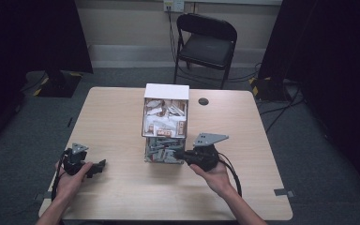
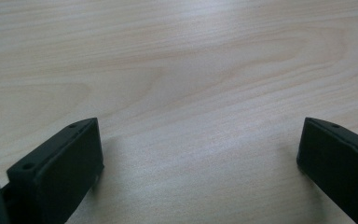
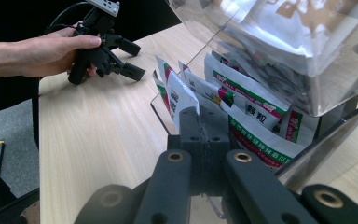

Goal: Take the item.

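Pinching a green-and-white sachet [image 3: 182,100] at its top edge, your right gripper [image 3: 200,122] has its jaws closed together on that packet at the centre of the right gripper view. The sachet sits among others in the lower tier of the clear acrylic dispenser [image 1: 165,123], which stands at the middle of the high view with a white-topped upper bin of packets above it. In that view your right gripper [image 1: 183,153] reaches into the lower tier from the right.

Your left gripper [image 1: 99,165] rests at the lower left of the high view, well apart from the dispenser; its jaws stand wide apart over bare wooden table [image 2: 182,70], holding nothing.

Risks from here, as a judgement: the grip looks to be on just the sachet's upper edge, so a quick pull could let it slip free. Neighbouring sachets are packed close and could drag out with it. Nothing steadies the dispenser, so a sideways tug might shift or tip it. The tier's clear front lip could also snag the packet.
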Available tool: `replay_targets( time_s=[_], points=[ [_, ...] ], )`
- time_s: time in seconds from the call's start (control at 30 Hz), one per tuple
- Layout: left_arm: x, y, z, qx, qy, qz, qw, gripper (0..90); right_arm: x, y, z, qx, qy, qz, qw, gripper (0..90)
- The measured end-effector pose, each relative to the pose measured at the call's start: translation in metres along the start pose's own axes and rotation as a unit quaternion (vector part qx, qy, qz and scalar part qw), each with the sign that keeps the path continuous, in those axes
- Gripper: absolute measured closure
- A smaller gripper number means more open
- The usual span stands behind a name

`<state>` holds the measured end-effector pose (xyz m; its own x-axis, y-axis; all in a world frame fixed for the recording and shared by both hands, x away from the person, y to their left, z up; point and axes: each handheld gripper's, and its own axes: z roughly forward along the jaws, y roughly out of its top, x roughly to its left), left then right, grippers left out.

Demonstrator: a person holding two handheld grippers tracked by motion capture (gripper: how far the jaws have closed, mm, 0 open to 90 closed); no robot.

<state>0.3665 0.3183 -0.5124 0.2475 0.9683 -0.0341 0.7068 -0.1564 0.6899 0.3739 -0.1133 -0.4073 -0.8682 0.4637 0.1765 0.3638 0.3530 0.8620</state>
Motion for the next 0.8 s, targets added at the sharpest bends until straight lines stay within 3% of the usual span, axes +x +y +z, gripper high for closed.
replay_targets(
  time_s=[0.8],
  points=[
    [0.0,0.0,0.0,-0.001,0.0,0.0,1.0,0.0,0.004,0.002,-0.022,-0.014,0.0,-0.006,0.9999,90.0]
  ],
)
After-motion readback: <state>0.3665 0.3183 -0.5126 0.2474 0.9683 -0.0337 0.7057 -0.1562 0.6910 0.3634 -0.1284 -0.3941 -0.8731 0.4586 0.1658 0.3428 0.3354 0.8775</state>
